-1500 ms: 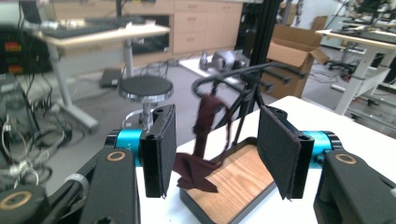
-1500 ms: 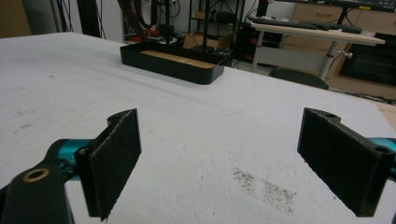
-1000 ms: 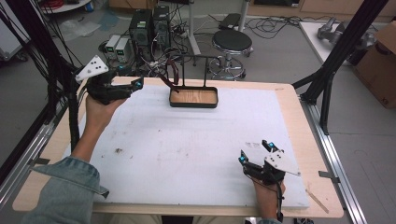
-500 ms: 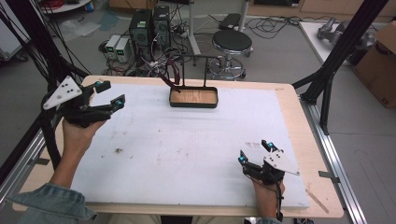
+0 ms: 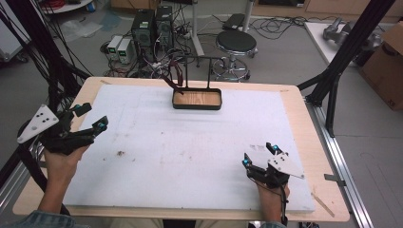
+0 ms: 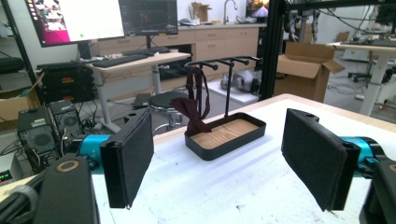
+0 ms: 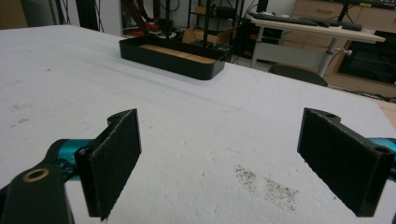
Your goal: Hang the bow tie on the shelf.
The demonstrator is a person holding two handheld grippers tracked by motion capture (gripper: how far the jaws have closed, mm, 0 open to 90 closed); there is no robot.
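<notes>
a white mat (image 5: 190, 156) covers the table; the left gripper (image 5: 90, 118) and right gripper (image 5: 259, 156) both gape wide, grasping nothing.

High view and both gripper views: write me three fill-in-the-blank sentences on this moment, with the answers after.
1. The dark red bow tie hangs from the rack into the black ____.
2. The left gripper has its fingers ____, with nothing between them.
3. The tray sits at the ____ edge of the white mat, away from the right gripper.

Answers: tray; open; far
</notes>
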